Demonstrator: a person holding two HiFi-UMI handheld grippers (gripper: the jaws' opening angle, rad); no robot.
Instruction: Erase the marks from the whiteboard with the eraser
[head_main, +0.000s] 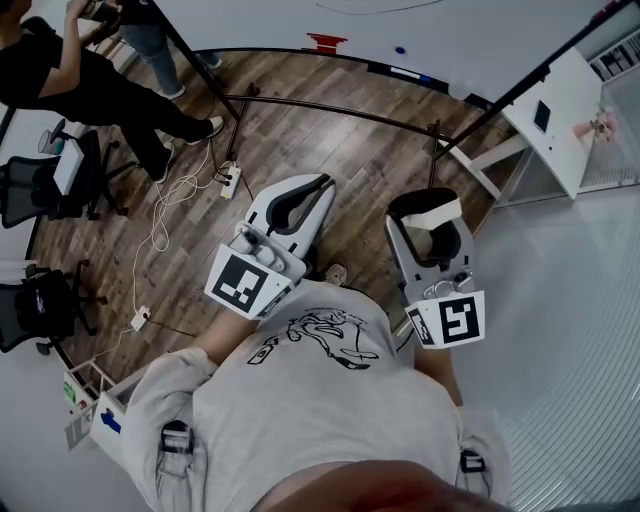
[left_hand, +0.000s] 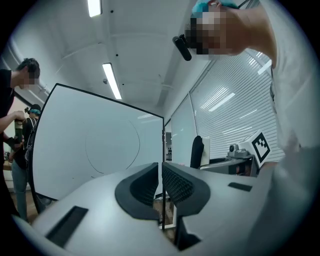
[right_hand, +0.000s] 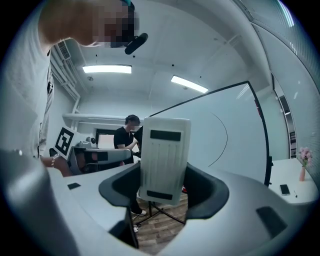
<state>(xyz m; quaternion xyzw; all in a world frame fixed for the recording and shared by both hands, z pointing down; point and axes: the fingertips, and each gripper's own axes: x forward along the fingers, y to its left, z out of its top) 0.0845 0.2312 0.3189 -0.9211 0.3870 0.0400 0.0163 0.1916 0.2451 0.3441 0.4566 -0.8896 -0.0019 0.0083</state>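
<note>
The whiteboard (right_hand: 235, 130) stands well ahead of both sets of fingers and out of reach, so the step in hand looks like the approach. The right gripper (right_hand: 164, 192) is clamped on the white eraser (right_hand: 164, 157), which stands upright between its jaws and rises past the tips. Its broad face should meet the board flat, under even pressure. The left gripper (left_hand: 161, 184) has its jaws together on nothing and is best held aside. The thin curved mark (right_hand: 226, 137) lies beyond the eraser, to its right.

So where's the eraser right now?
In the right gripper view, the eraser sits clamped in the right gripper, with the whiteboard ahead on its right.
</note>
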